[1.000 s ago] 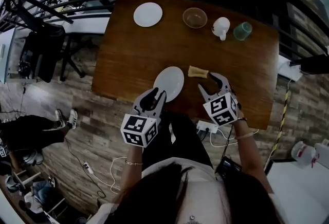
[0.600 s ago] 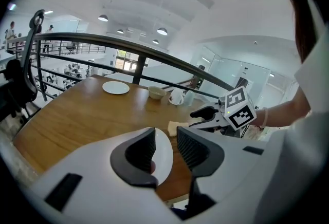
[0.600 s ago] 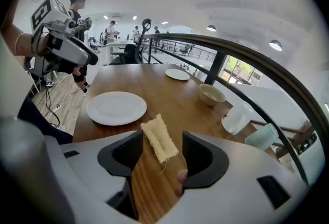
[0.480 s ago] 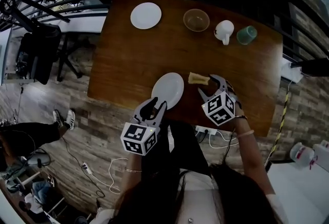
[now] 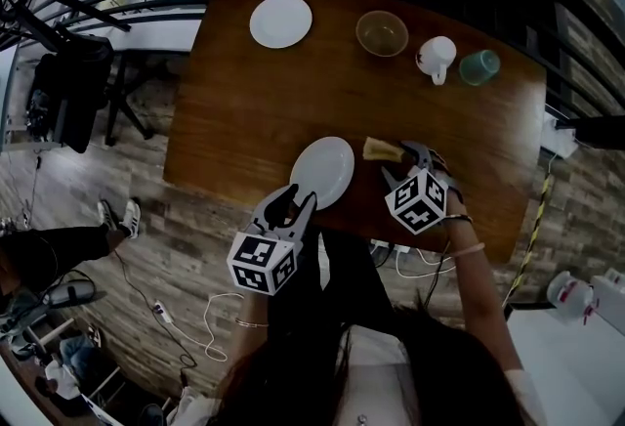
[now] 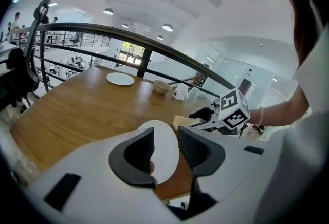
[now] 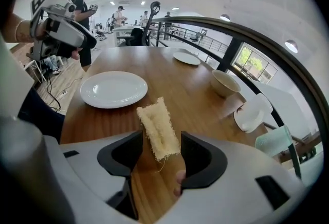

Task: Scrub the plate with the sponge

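Left gripper (image 6: 165, 141): jaws wide, just been opening, near rim of the plate (image 5: 323, 172) shows in the gap, pads not pressing on it. Right gripper (image 7: 160, 148): jaws wide, also just been opening, near end of the sponge (image 7: 158, 130) lies flat between them, pads clear of it. Plate sits mid near edge of the table (image 5: 234, 102), sponge just beside it on the right, not touching
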The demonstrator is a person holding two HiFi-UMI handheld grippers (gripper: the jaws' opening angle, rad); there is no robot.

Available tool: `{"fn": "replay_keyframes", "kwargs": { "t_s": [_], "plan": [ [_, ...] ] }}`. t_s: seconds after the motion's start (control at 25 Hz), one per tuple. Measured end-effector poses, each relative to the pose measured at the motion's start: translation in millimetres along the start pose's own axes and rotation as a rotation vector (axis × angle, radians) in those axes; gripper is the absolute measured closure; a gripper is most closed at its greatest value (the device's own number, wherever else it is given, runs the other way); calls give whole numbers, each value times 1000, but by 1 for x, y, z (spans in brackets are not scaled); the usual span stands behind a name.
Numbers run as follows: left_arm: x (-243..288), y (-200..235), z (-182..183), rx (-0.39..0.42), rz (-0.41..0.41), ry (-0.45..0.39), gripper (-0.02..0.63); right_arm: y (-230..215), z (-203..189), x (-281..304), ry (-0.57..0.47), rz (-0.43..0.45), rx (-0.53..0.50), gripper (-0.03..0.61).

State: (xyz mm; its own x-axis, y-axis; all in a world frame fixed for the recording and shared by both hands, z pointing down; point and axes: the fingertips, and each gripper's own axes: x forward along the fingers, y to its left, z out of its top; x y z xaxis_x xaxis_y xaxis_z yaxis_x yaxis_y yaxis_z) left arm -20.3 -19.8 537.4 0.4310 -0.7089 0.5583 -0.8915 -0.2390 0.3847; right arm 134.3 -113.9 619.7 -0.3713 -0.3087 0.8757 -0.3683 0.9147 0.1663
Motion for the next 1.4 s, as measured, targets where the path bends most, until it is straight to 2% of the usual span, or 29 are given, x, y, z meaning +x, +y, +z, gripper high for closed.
{"fn": "replay_keyframes", "kwargs": {
  "t_s": [0.28,0.32,0.4,0.8,1.16,1.4],
  "plan": [
    [-2,9,-7,-27,7,10,476,4,-6,9,33,19,0,342],
    [-2,9,-7,-30,8,10,476,2,-5,9,33,10,0,355],
    [-2,10,-9,-34,9,13,476,-1,-5,10,30,-7,3,427],
    [-6,13,-14,-42,4,25,476,-1,-2,14,30,-23,-2,491],
    [-10,10,-18,-34,13,35,476,-1,-6,6,19,-38,42,506],
    [-14,16,-25,-23,21,68,476,1,-3,-2,6,-63,106,507]
  ]
}}
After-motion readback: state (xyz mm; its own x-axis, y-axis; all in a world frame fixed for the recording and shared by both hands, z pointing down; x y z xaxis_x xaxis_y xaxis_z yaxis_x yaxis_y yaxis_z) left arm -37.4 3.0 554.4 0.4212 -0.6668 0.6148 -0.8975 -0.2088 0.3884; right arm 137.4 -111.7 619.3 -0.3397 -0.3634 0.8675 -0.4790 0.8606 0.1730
